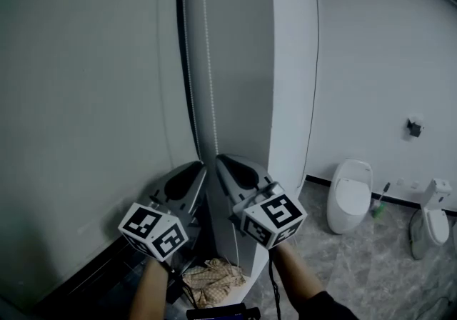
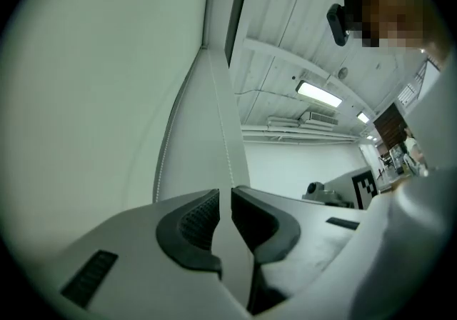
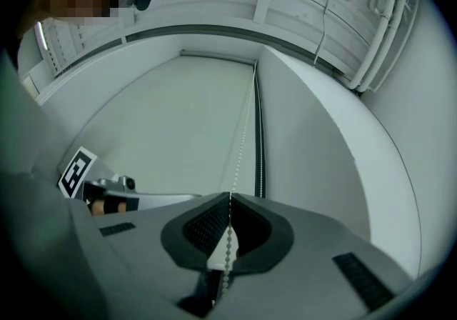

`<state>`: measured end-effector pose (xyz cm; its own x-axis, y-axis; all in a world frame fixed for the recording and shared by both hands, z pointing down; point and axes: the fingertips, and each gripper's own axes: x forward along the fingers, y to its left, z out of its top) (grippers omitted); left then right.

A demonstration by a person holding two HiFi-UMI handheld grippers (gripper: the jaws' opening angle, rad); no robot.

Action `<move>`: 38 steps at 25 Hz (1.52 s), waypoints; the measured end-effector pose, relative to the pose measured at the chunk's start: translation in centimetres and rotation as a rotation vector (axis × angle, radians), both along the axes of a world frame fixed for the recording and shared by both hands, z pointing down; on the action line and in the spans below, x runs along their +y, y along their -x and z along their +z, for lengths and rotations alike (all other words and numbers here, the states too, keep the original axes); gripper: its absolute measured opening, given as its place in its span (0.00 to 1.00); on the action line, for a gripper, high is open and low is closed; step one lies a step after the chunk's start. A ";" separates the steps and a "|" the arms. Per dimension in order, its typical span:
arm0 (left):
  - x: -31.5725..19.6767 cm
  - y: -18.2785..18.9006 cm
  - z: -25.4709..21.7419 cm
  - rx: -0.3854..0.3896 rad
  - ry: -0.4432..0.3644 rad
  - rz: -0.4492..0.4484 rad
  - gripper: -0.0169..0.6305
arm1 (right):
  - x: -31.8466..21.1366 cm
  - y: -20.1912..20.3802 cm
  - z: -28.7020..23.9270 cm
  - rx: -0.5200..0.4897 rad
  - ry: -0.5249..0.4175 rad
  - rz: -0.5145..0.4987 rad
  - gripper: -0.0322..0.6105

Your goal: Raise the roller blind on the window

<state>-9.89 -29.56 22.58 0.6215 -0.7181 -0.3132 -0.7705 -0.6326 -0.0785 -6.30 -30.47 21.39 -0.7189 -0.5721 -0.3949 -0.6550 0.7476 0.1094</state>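
Observation:
The grey roller blind hangs down over the window at the left. Its white bead chain runs straight down along the frame beside it. My right gripper is shut on the bead chain, which passes between the pads and hangs loose below them. My left gripper sits right beside it at the same height. Its jaws stand a narrow gap apart, open. The chain comes down to the right jaw's tip. A second strand hangs further left by the blind.
A white pillar stands just right of the chain. On the tiled floor at the right are a white urinal, a brush and a toilet. A crumpled cloth lies below my grippers.

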 end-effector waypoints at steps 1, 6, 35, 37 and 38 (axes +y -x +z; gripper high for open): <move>0.0 -0.2 -0.1 0.002 -0.001 0.010 0.05 | 0.0 0.0 0.7 0.002 -0.003 0.002 0.08; -0.2 -1.2 -1.3 0.022 -0.009 0.049 0.06 | 0.2 0.0 4.2 0.013 0.009 0.006 0.08; -0.8 -2.5 1.8 -0.047 0.060 0.006 0.05 | 2.8 -2.2 11.9 -0.099 0.271 -0.109 0.08; -0.9 -2.6 4.4 -0.066 0.074 0.007 0.05 | 2.5 -2.8 9.3 -0.133 0.219 -0.114 0.08; -1.0 -2.7 5.5 -0.068 0.089 0.012 0.05 | 2.4 -2.9 7.5 -0.147 0.187 -0.122 0.08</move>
